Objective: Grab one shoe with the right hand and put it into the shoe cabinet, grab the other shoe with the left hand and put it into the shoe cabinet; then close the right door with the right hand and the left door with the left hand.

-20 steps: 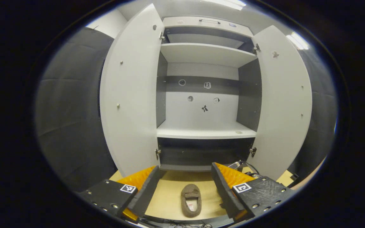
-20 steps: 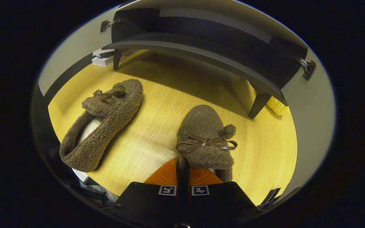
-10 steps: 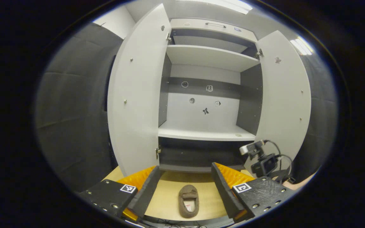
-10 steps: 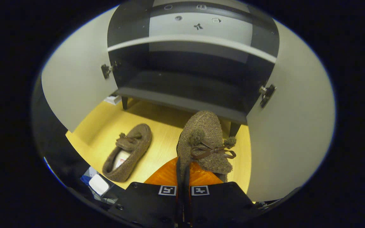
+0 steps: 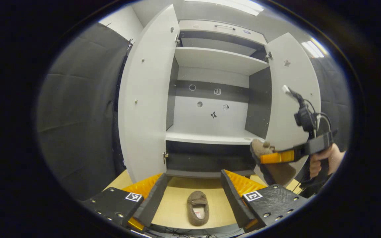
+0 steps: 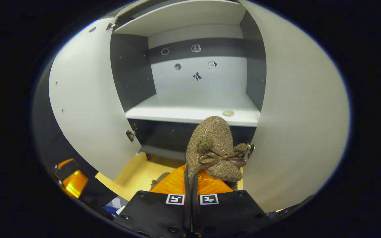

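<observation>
Right gripper (image 6: 190,185) clamped a shoe (image 6: 212,145) before the cabinet (image 6: 190,109); left gripper (image 5: 190,191) gaped over the other shoe (image 5: 197,208)

The right gripper (image 6: 190,185) now carries its brown shoe (image 6: 212,145) much higher, off the floor, near the front of the cabinet's white shelf (image 6: 190,112).

The pale wooden floor (image 5: 174,208) carries 1 brown fuzzy slipper (image 5: 197,208), lying toe toward 12 o'clock, just before the shoe cabinet's dark bottom shelf (image 5: 207,172). On the white middle shelf (image 6: 190,110), a small round disc (image 6: 228,113) sits at 3 o'clock.
</observation>
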### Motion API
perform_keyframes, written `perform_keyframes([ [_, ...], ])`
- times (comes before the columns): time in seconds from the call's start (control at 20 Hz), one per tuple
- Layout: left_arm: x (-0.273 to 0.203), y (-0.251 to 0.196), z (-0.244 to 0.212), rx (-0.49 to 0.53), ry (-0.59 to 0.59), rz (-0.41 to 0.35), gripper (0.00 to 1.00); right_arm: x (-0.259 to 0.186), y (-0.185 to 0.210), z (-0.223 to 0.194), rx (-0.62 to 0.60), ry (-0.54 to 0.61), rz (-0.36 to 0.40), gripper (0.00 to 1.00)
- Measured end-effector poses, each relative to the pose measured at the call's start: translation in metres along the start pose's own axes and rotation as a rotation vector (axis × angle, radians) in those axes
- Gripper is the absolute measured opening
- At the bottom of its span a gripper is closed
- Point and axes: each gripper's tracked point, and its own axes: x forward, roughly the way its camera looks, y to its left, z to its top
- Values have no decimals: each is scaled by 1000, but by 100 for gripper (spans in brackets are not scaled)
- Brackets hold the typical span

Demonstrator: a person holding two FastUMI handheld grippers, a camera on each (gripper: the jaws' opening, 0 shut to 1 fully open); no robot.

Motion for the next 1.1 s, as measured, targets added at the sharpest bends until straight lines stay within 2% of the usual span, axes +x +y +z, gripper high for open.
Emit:
perform_keyframes([
  [0.25, 4, -3, 6, 24, -11, -19, 94, 16, 8, 86, -29, -121, 32, 3],
  [0.6, 15, -4, 21, 16, -38, -4, 94, 85, -8, 177, -17, -259, 15, 3],
  [0.65, 17, -3, 21, 13, -38, 1, 94, 98, -14, 184, -18, -261, 6, 0],
  [0.7, 18, -2, 23, 11, -38, 6, 94, 112, -19, 190, -17, -261, -3, 3],
  [0.95, 23, 6, 30, 22, -40, 46, 94, 168, -45, 211, 26, -260, -19, 3],
  [1.1, 26, 9, 35, 25, -44, 71, 94, 193, -57, 208, 37, -244, -43, 3],
])
